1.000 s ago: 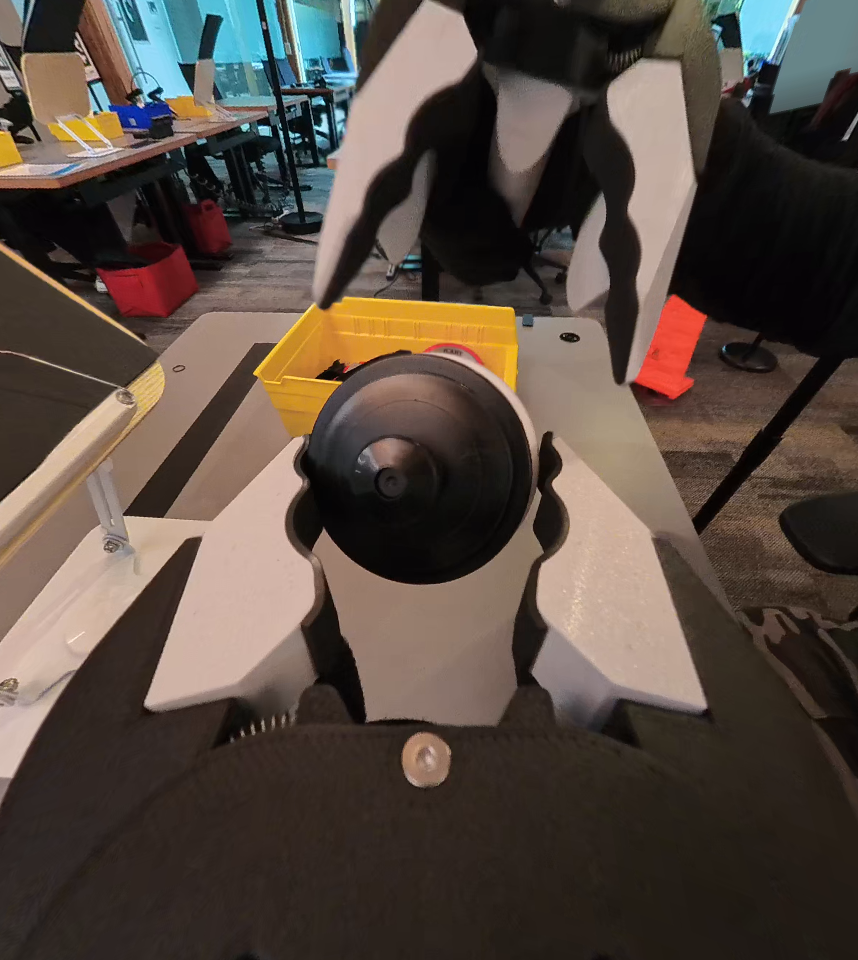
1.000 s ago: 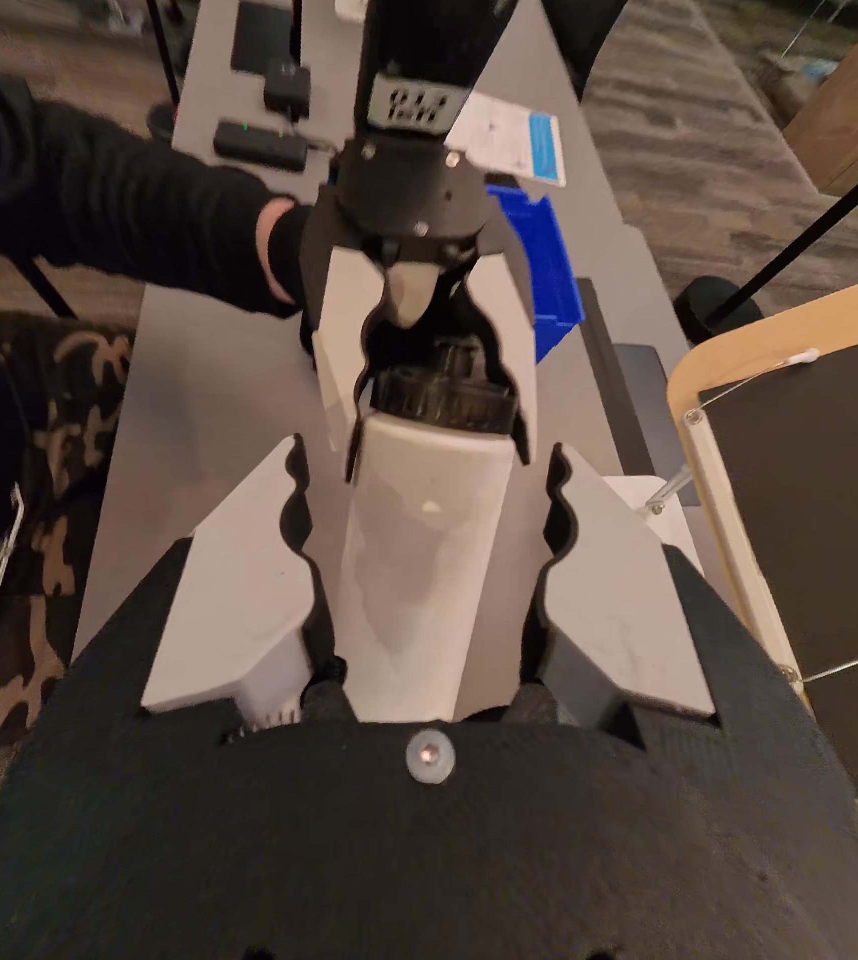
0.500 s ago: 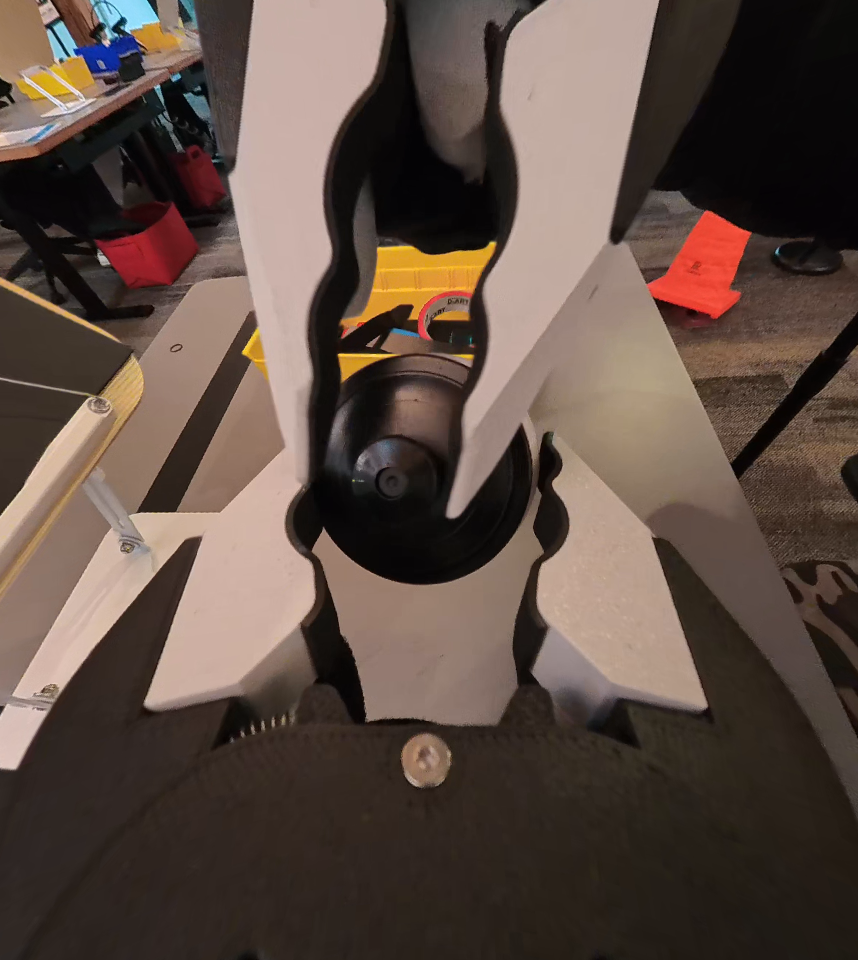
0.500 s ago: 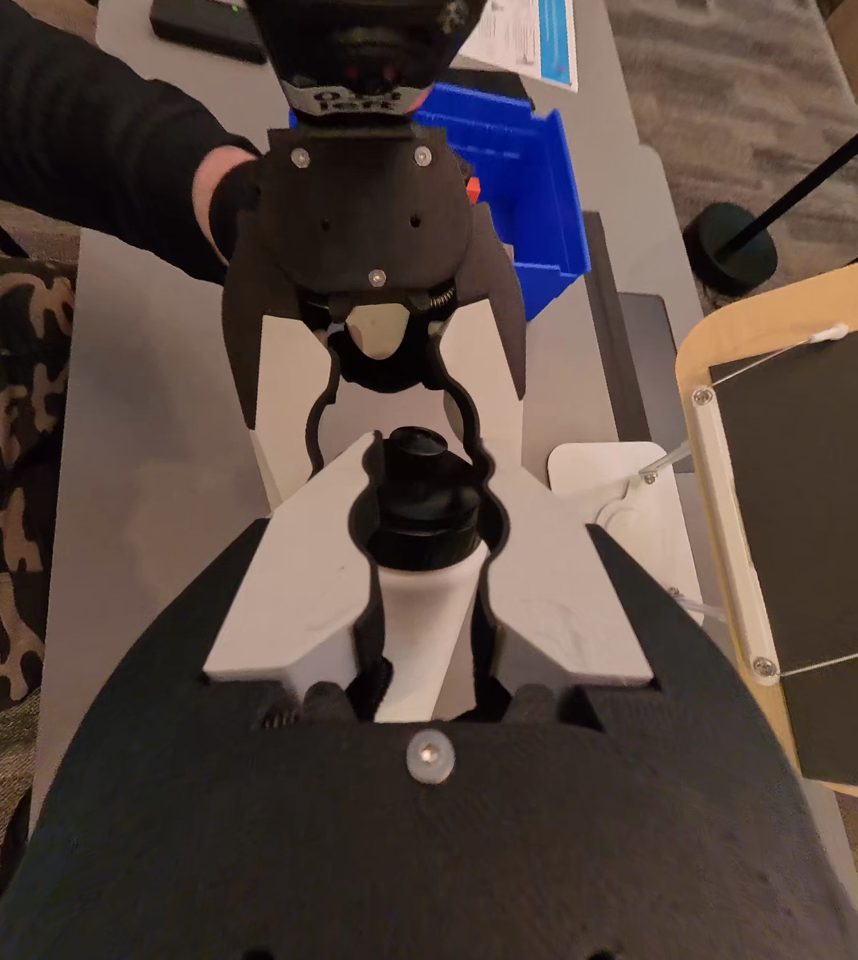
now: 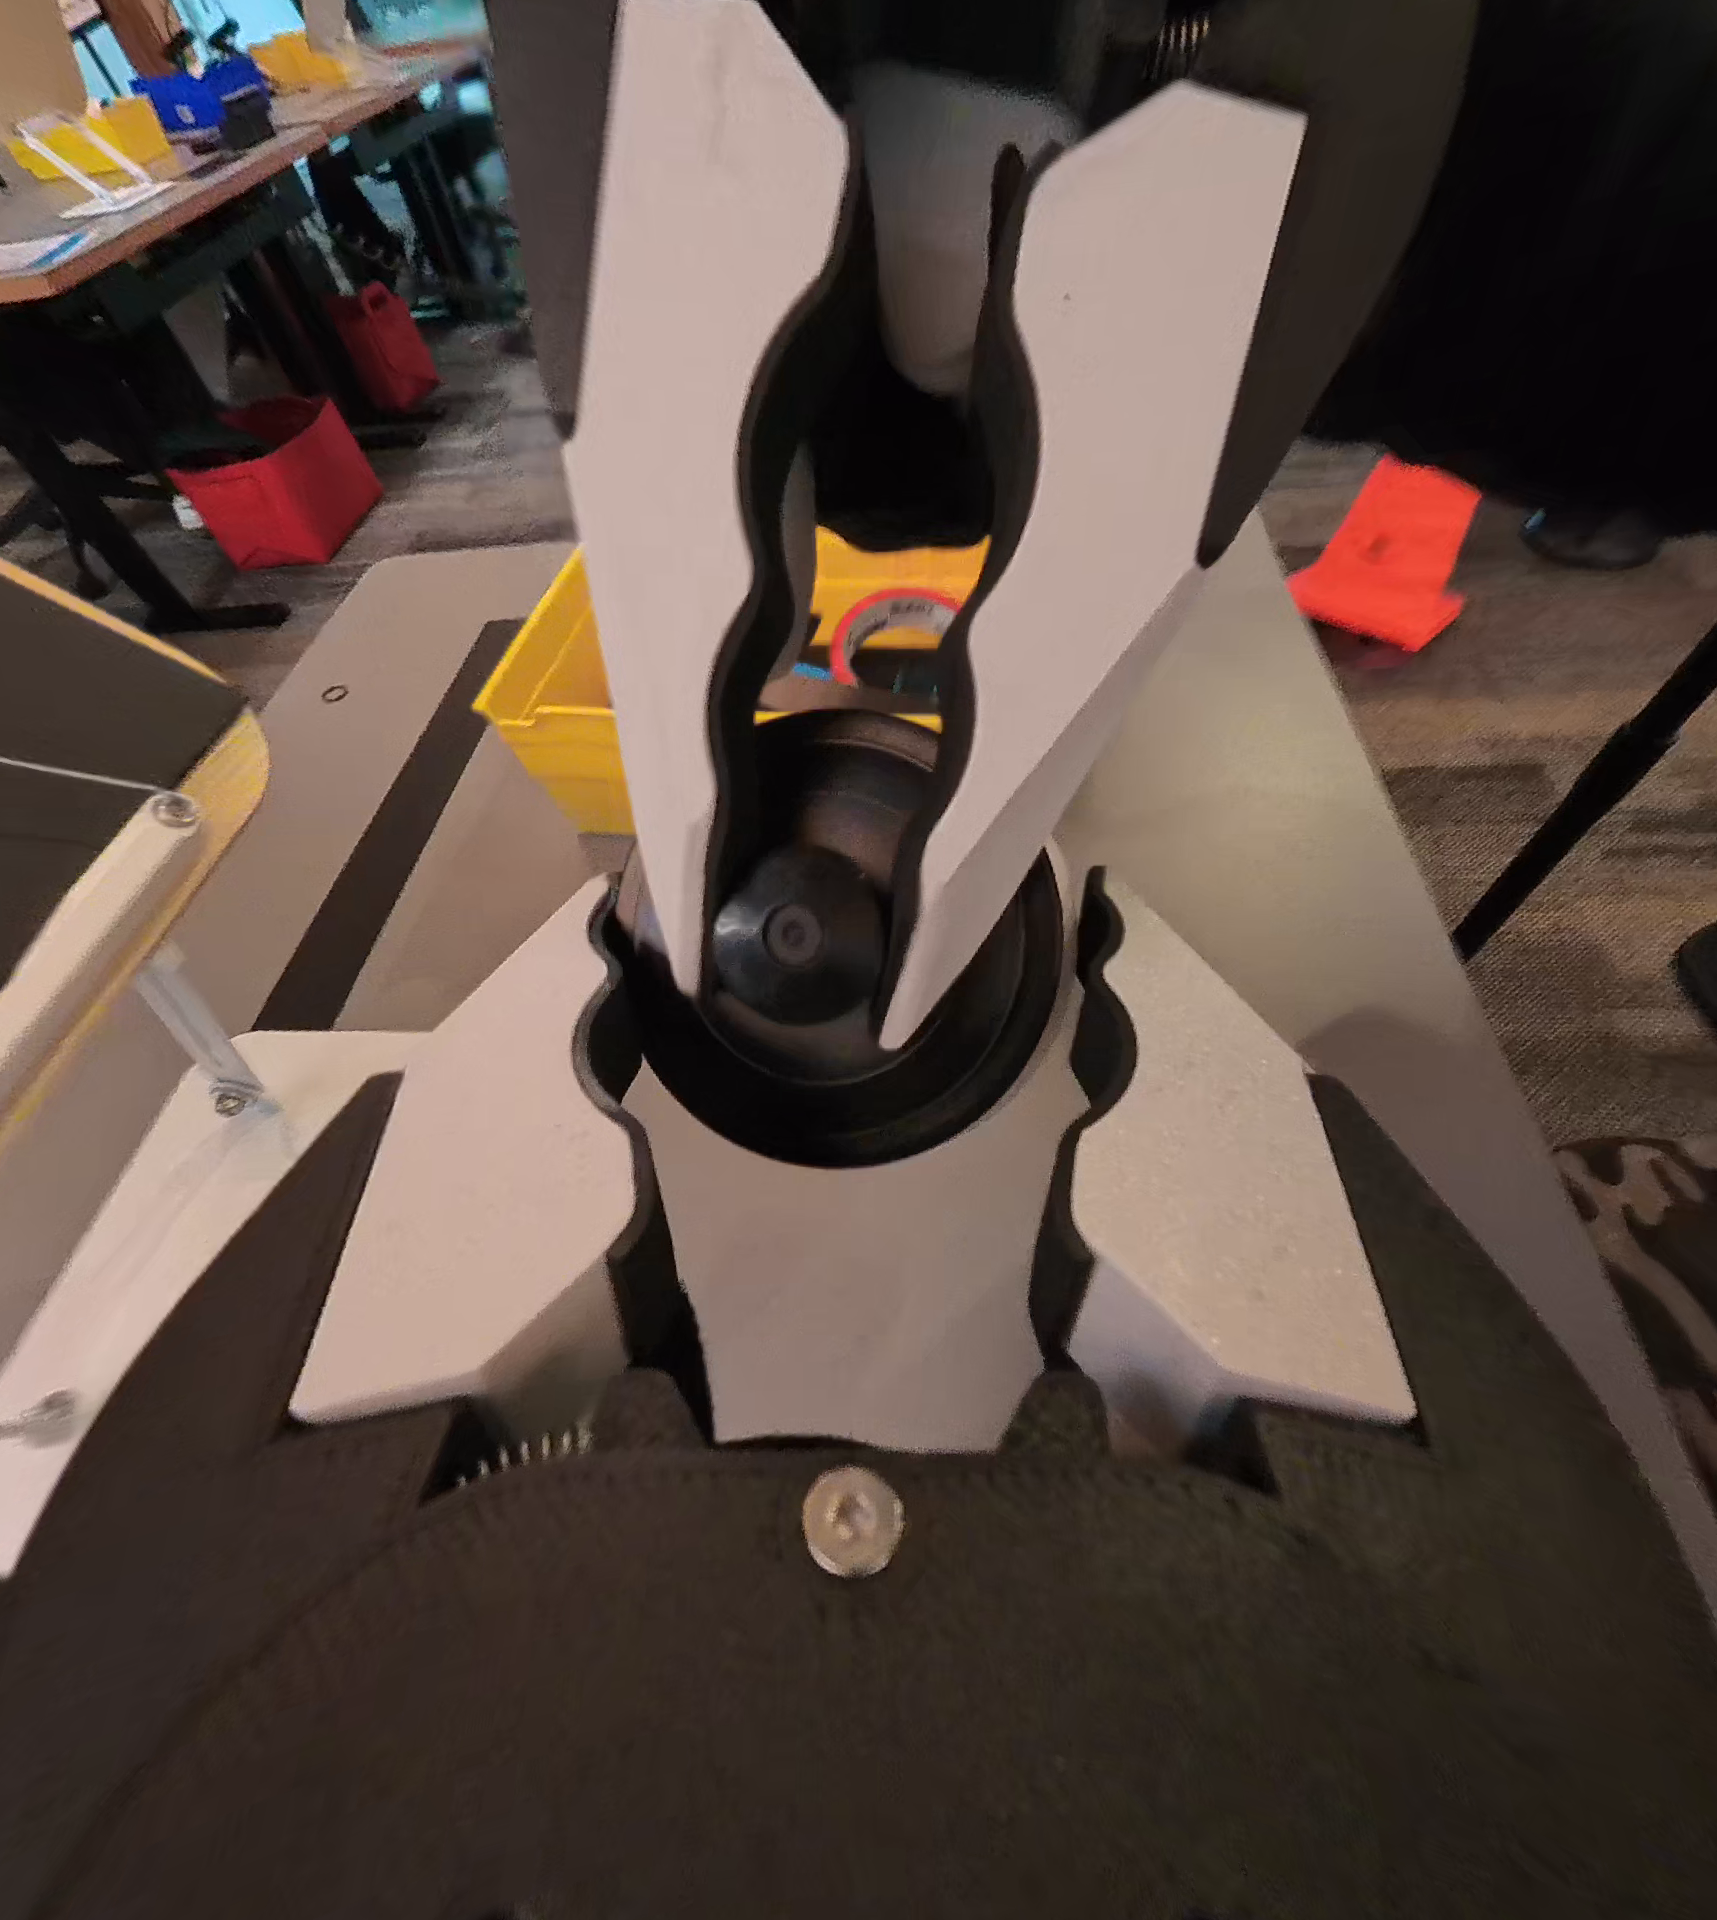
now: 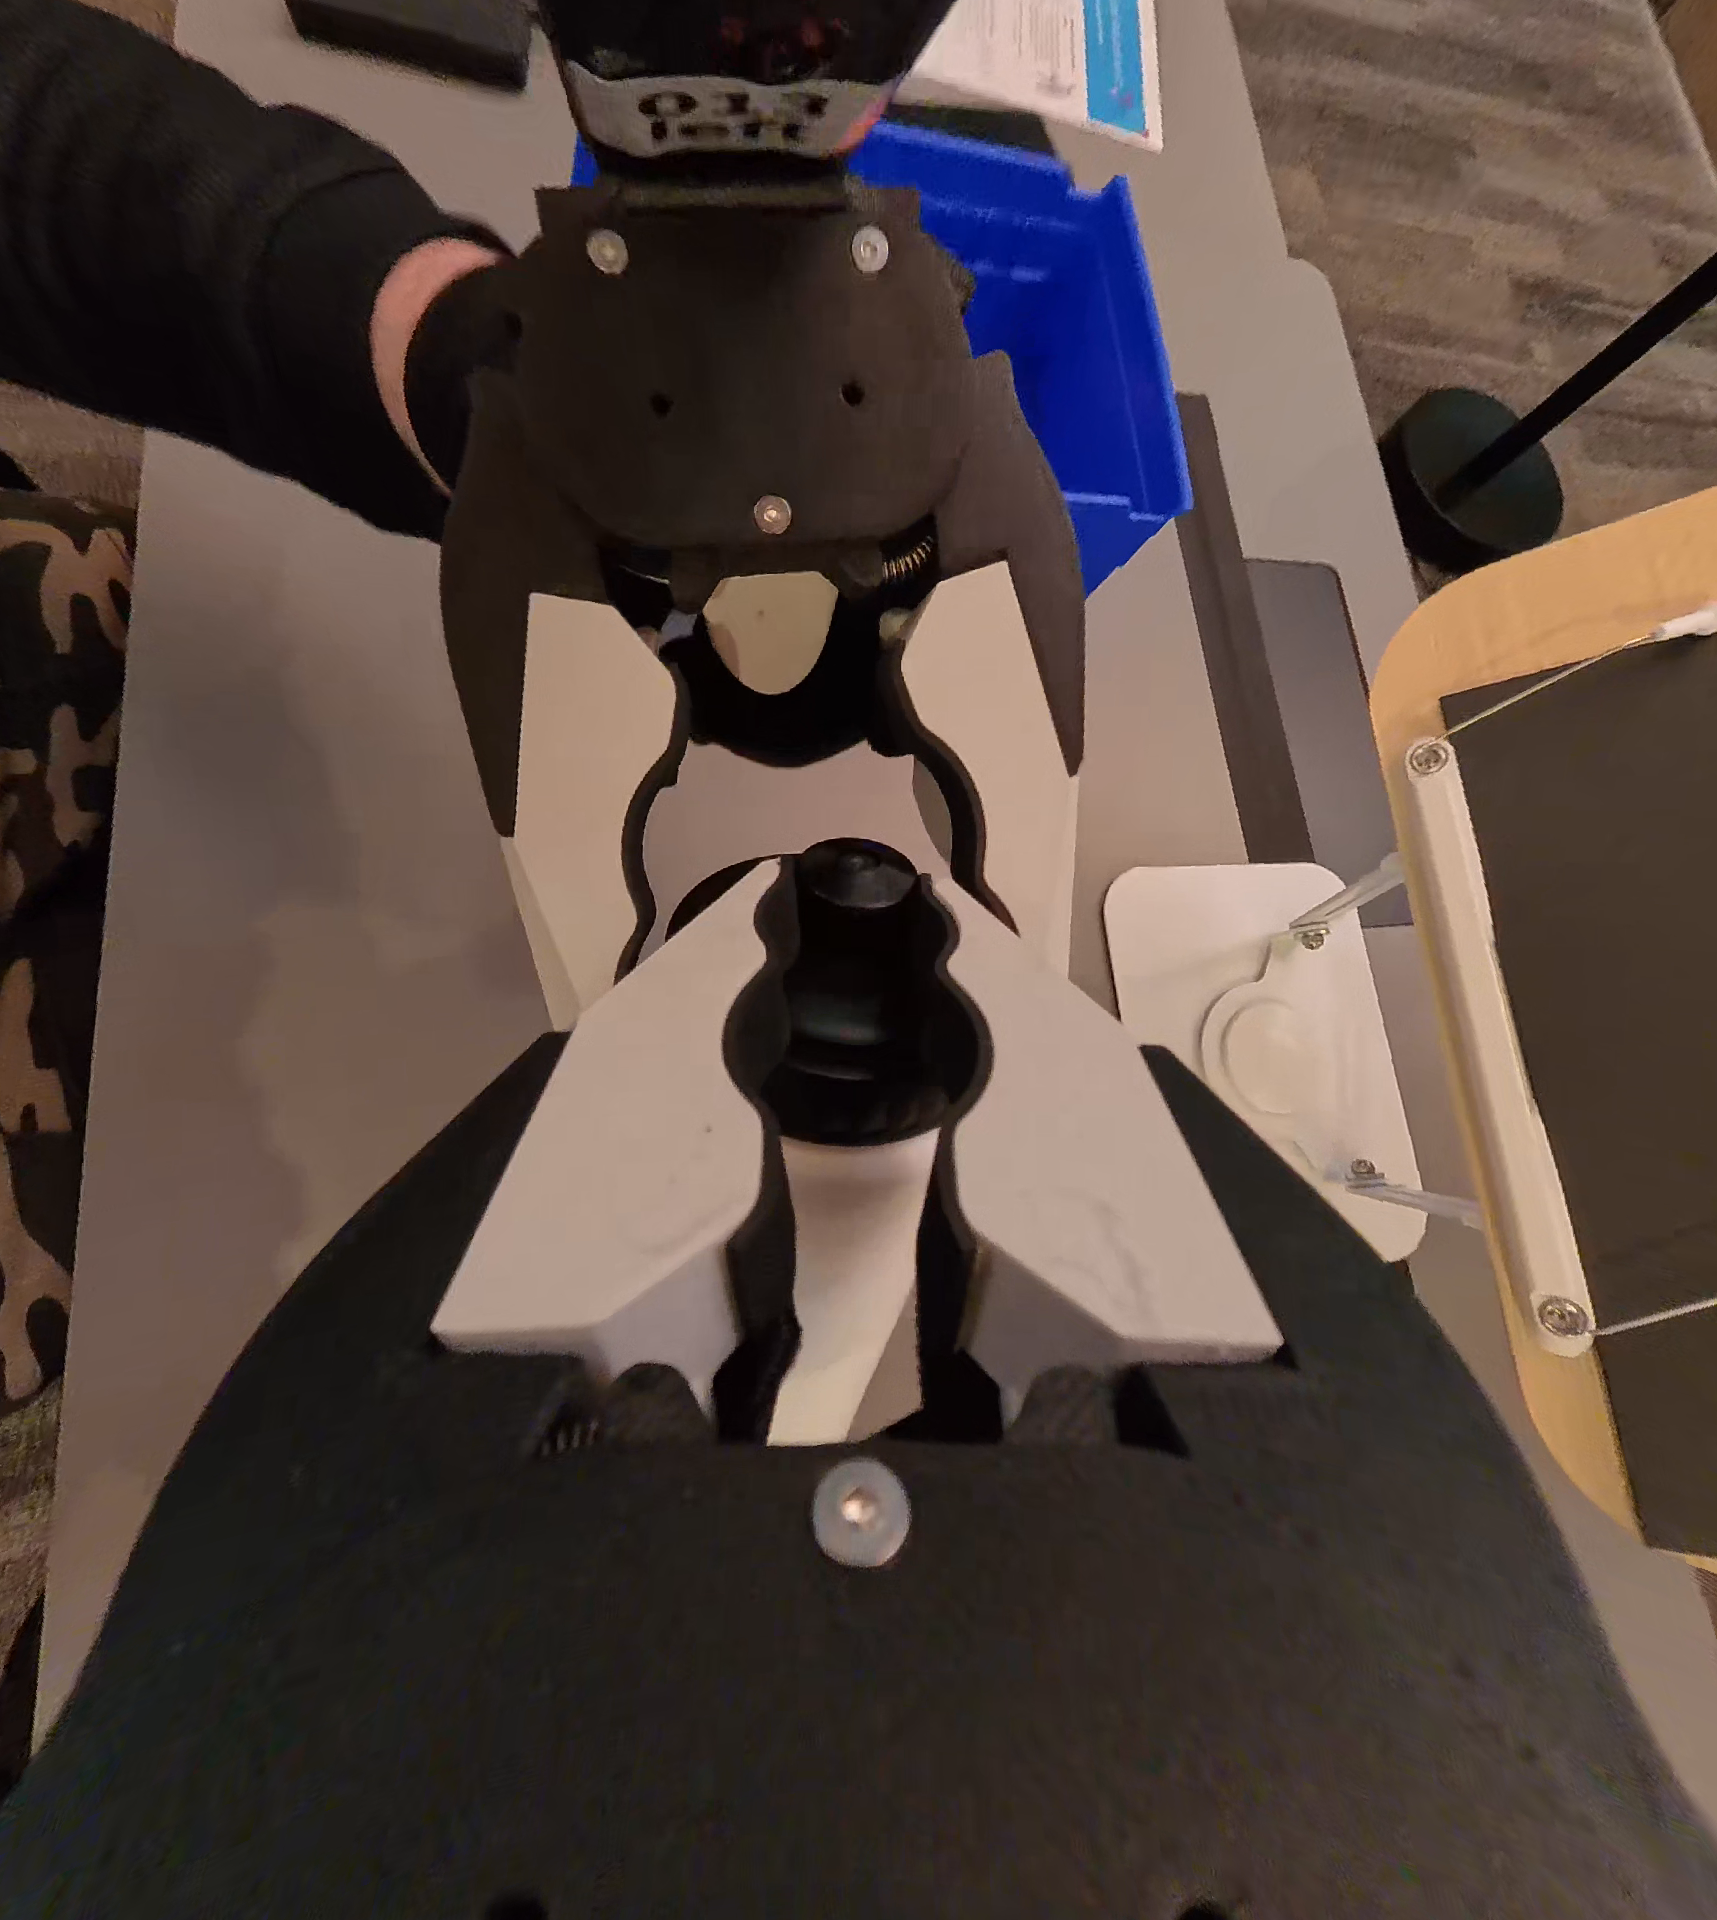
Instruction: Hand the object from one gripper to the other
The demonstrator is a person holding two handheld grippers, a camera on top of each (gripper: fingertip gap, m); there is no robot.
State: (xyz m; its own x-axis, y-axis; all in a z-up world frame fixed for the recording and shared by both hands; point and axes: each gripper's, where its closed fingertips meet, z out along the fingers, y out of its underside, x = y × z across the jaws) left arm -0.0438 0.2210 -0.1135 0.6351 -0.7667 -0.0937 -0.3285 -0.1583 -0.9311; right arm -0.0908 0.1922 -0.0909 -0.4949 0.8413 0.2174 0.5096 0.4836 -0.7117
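Observation:
The object is a white bottle with a black cap, held in the air over the grey table. In the left wrist view the cap faces the camera and sits between my left gripper's fingers, which are shut on its rim. My right gripper comes in from above, its tips on either side of the nozzle. In the right wrist view my right gripper is shut on the cap and neck. The left gripper faces it, and its fingertips pass behind my right fingers.
A yellow bin holding a red tape roll stands on the table beyond the grippers. A blue bin stands at the table's other end. A wood-edged black board on a white stand base borders one side. A person's black sleeve reaches in. The left gripper's tips are roughly 5 cm from the right gripper's.
My right gripper came in open over the bottle and shut on its cap end. My left gripper's opening has stayed the same. The cap has tilted slightly.

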